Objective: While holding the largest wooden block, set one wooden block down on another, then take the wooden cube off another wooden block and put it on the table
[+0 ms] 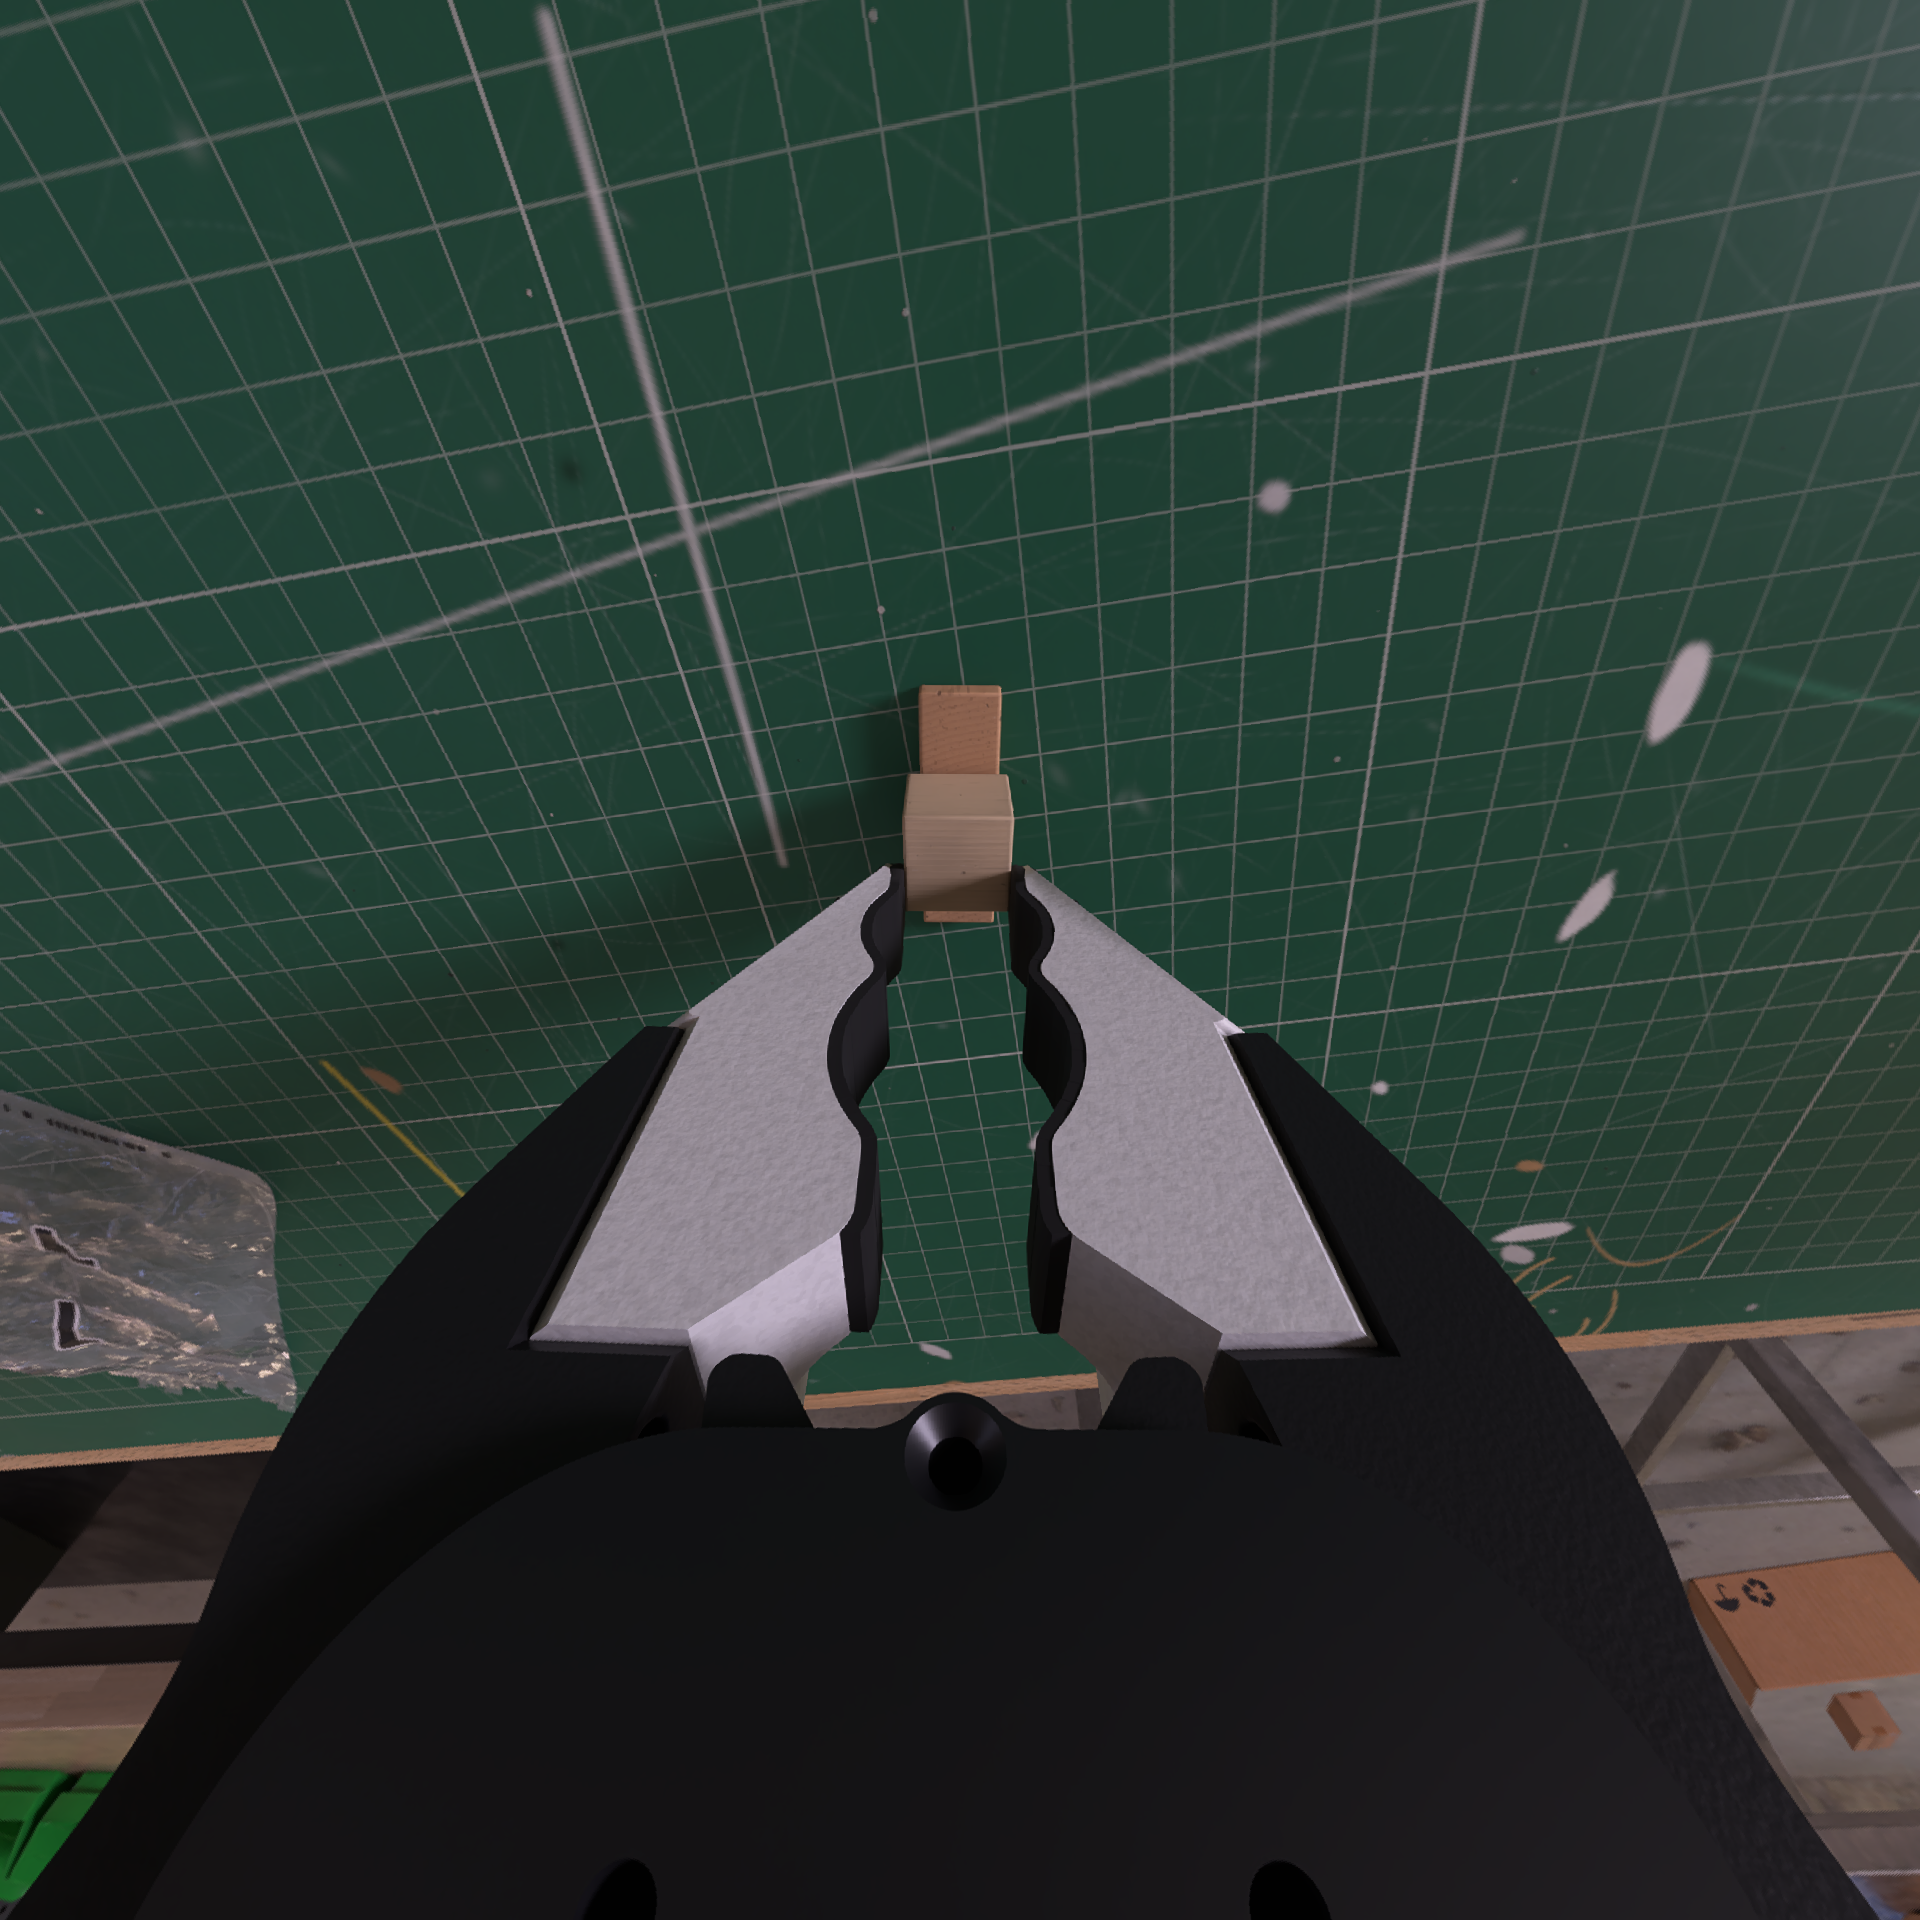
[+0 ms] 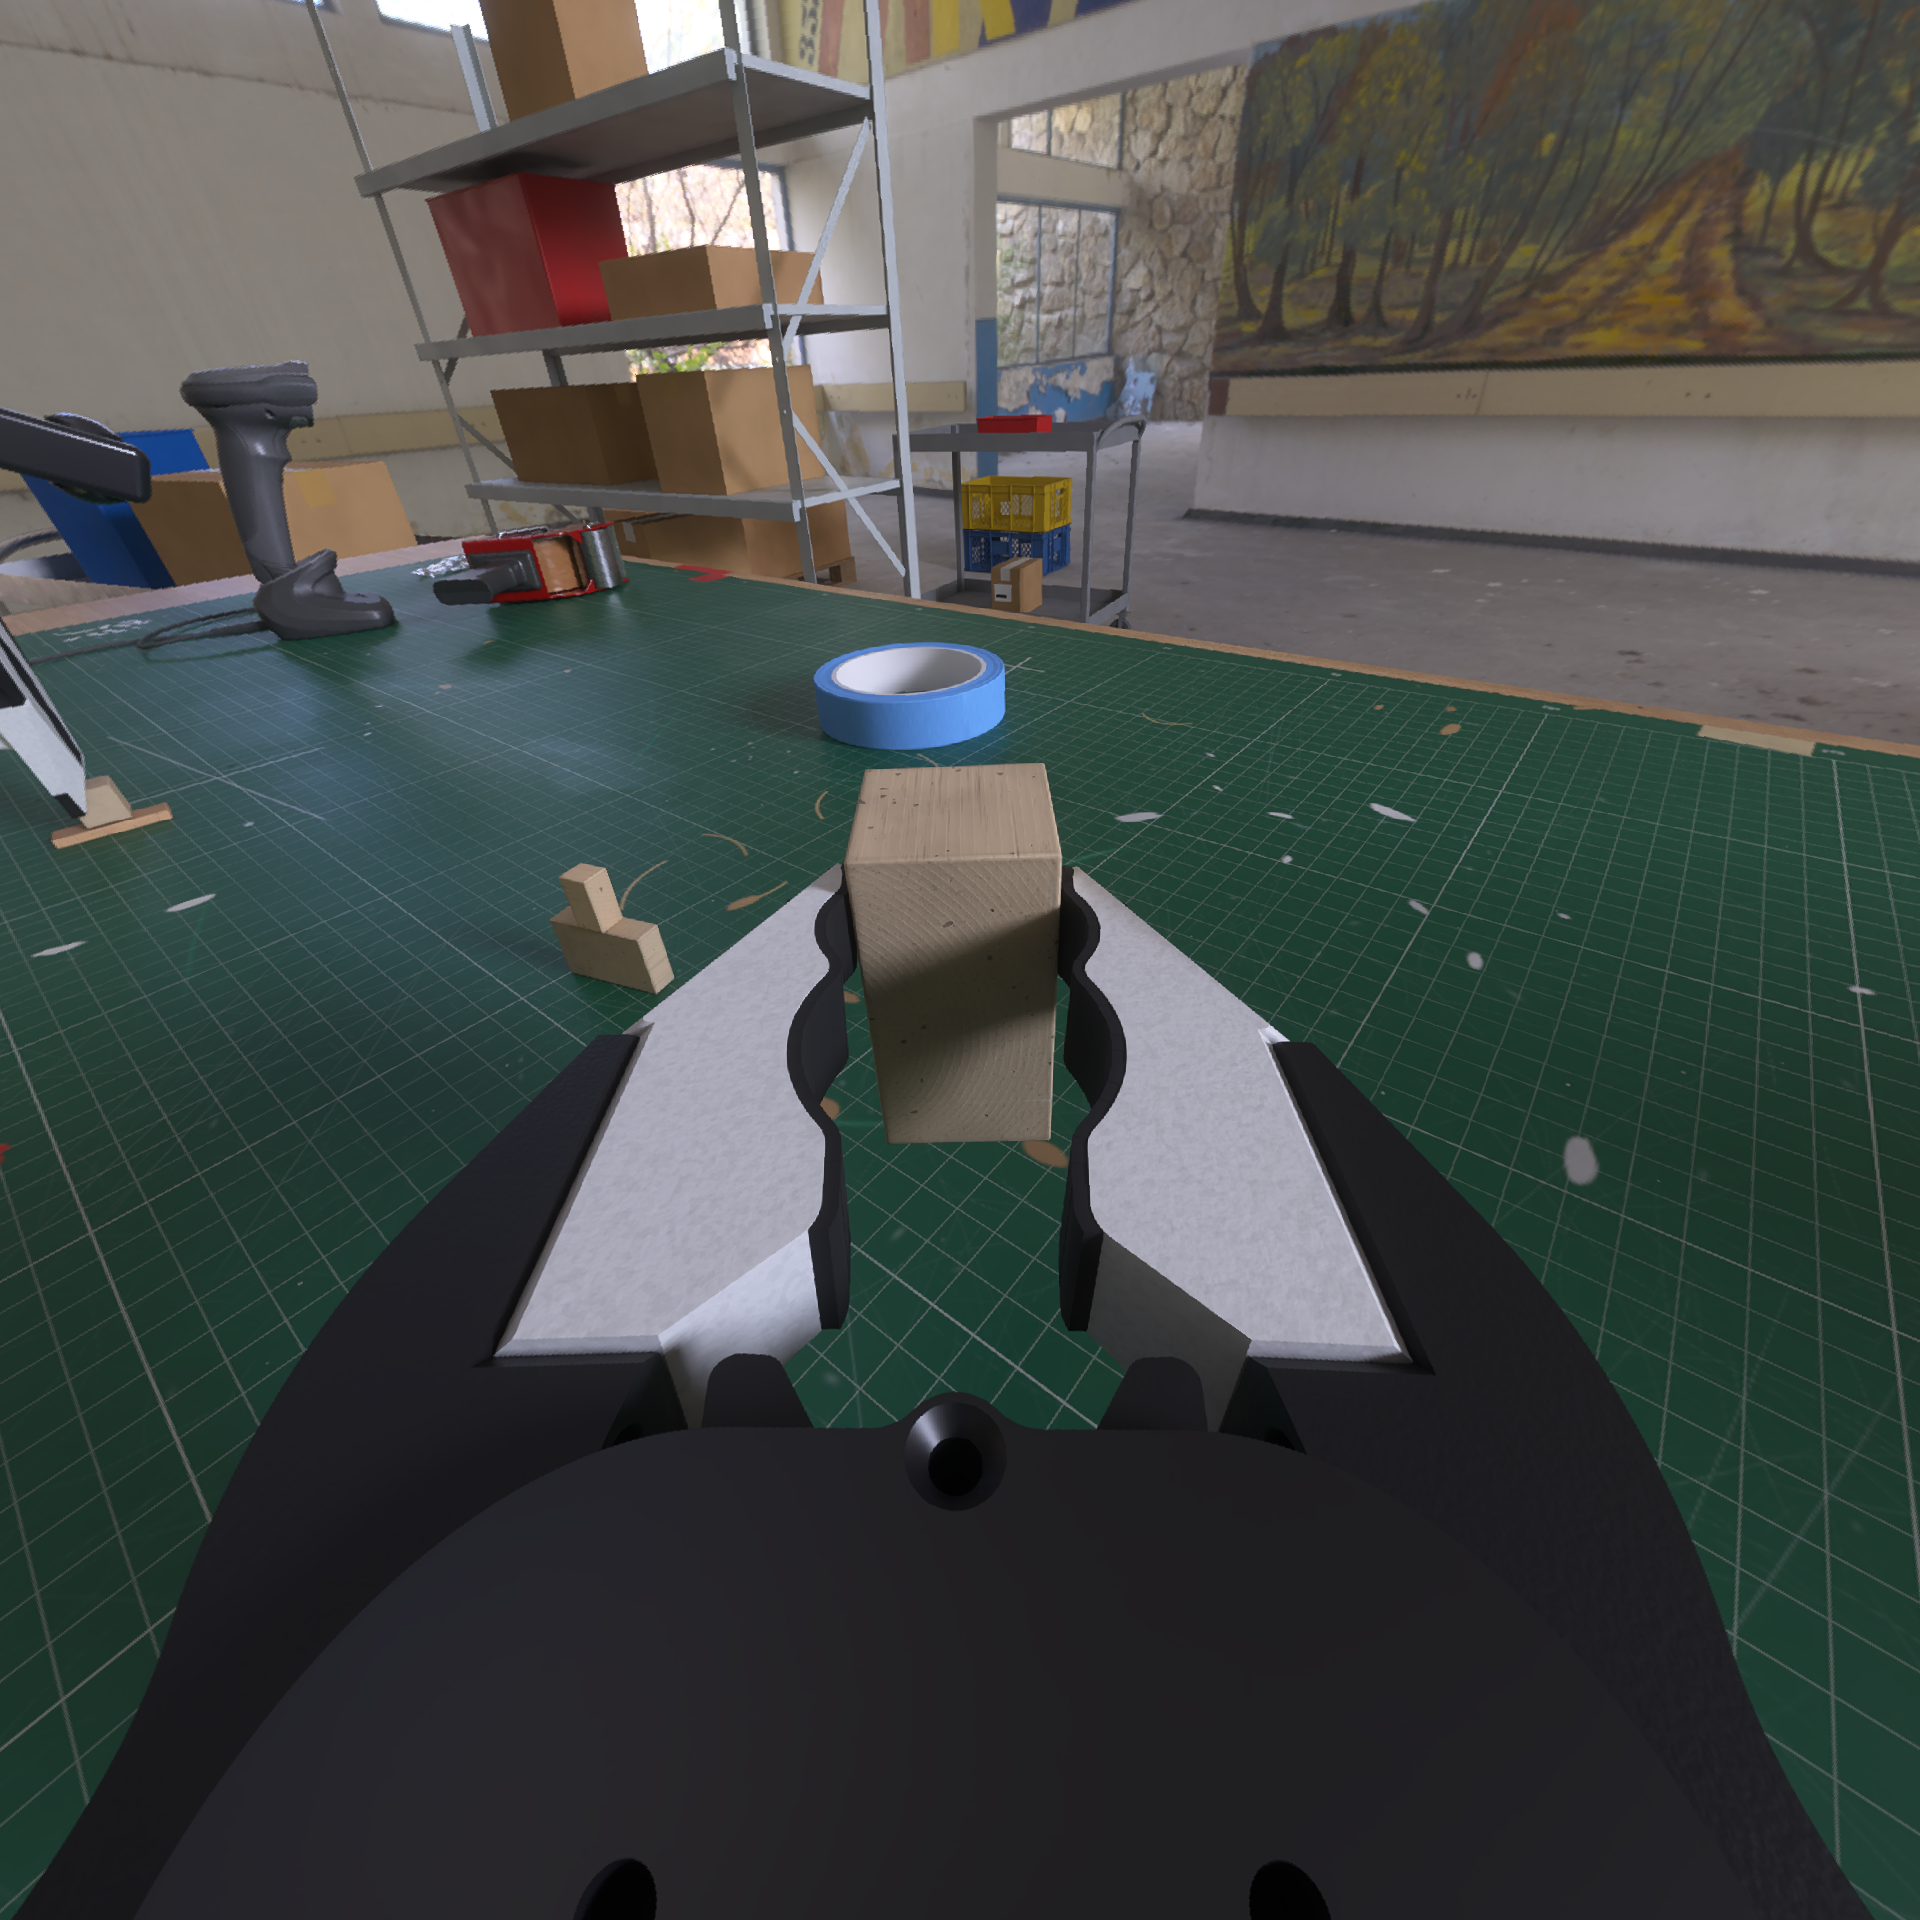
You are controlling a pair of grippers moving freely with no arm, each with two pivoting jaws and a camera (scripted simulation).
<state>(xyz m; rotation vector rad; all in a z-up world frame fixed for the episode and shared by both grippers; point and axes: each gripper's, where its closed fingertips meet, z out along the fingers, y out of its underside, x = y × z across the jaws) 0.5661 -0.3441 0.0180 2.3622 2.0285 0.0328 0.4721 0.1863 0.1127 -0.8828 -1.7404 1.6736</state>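
The right gripper [image 2: 956, 914] was clamped on the largest wooden block [image 2: 956, 956], which stood upright between its fingertips and was held clear of the green cutting mat [image 2: 1455, 1039]. The left gripper [image 1: 956, 883] pointed down at the mat, its fingertips pinching the lower sides of the wooden cube [image 1: 957, 828]. The cube sat on a thin flat wooden block [image 1: 959, 727] lying on the mat (from the right wrist view the same stack showed at the far left, beneath the left gripper's fingers). A second stack [image 2: 611, 930], a small block on a wider one, rested on the mat left of the right gripper. A roll of blue tape [image 2: 910, 694] lay beyond the held block. Further back stood a grey scanner [image 2: 275, 499] and a red tape dispenser [image 2: 535, 564].
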